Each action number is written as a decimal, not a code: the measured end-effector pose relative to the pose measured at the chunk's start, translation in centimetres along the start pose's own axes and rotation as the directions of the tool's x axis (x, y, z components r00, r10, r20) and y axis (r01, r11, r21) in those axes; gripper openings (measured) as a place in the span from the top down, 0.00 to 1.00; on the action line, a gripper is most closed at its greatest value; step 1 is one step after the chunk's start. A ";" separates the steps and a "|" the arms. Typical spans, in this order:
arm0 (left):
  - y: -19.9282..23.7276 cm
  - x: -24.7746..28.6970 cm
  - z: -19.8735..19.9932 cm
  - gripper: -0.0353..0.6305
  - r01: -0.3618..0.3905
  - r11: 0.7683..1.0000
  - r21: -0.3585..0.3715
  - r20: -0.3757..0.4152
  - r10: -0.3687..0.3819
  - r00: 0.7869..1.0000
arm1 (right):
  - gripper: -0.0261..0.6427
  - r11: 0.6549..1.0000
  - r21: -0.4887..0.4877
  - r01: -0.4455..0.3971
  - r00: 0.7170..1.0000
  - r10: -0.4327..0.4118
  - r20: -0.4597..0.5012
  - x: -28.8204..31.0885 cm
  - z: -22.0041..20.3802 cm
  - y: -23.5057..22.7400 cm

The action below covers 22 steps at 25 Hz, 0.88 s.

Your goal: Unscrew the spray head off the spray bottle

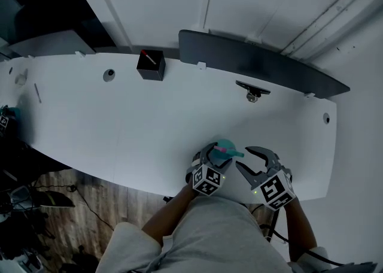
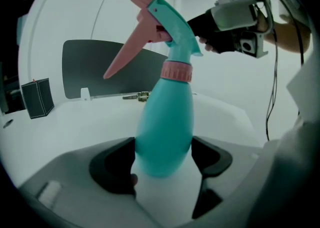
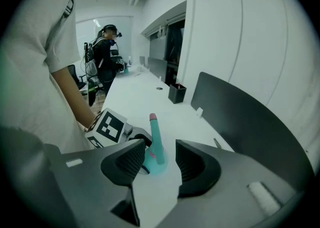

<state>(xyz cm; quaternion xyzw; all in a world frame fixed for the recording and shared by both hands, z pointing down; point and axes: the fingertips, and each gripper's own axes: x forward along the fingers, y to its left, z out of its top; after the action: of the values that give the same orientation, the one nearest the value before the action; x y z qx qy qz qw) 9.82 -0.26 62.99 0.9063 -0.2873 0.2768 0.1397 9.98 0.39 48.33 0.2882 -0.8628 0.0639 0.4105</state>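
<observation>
1x teal spray bottle (image 2: 164, 122), 1x spray head (image 2: 167, 19) on it, clamped in my L gripper (image 2: 162, 159). My R gripper (image 3: 156, 159): jaws apart, empty. 1x black box (image 1: 150, 65). 1x white table (image 1: 119, 122).

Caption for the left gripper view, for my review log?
Left gripper, jaws shut on the body of a teal plastic spray bottle, its pink-triggered spray head still on.

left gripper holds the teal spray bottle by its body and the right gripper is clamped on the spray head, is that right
Not quite. The right gripper is not clamped on the spray head: the right gripper view shows its jaws standing open, with the head clear of both. The rest holds: the left gripper holds the teal spray bottle by its body.
</observation>
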 end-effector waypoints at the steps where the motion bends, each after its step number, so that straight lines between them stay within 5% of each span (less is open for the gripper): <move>1: 0.0 0.0 0.0 0.42 0.001 1.000 0.001 -0.001 -0.001 1.000 | 0.67 0.999 -0.034 -0.026 0.999 0.026 -0.027 0.3 0.1 0.0; 8: 0.0 0.1 0.0 0.42 0.001 1.000 -0.003 0.004 -0.001 1.000 | 0.77 0.972 -0.165 -0.168 0.972 0.135 -0.192 3.3 -0.3 0.5; 16: 0.0 -0.1 0.0 0.42 0.031 0.999 0.015 0.009 -0.031 0.999 | 0.84 0.949 -0.198 -0.246 0.951 0.196 -0.241 3.4 -0.4 1.1; 22: 0.0 -0.3 -0.1 0.43 0.125 0.989 0.074 0.008 -0.126 0.992 | 0.84 0.934 -0.227 -0.274 0.944 0.216 -0.250 3.4 -0.2 1.4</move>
<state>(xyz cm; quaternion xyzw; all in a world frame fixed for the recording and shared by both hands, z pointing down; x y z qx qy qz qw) 9.57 -0.05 62.89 0.9288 -0.2203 0.2721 0.1219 7.66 0.07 51.15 0.1127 -0.8420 0.0334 0.5265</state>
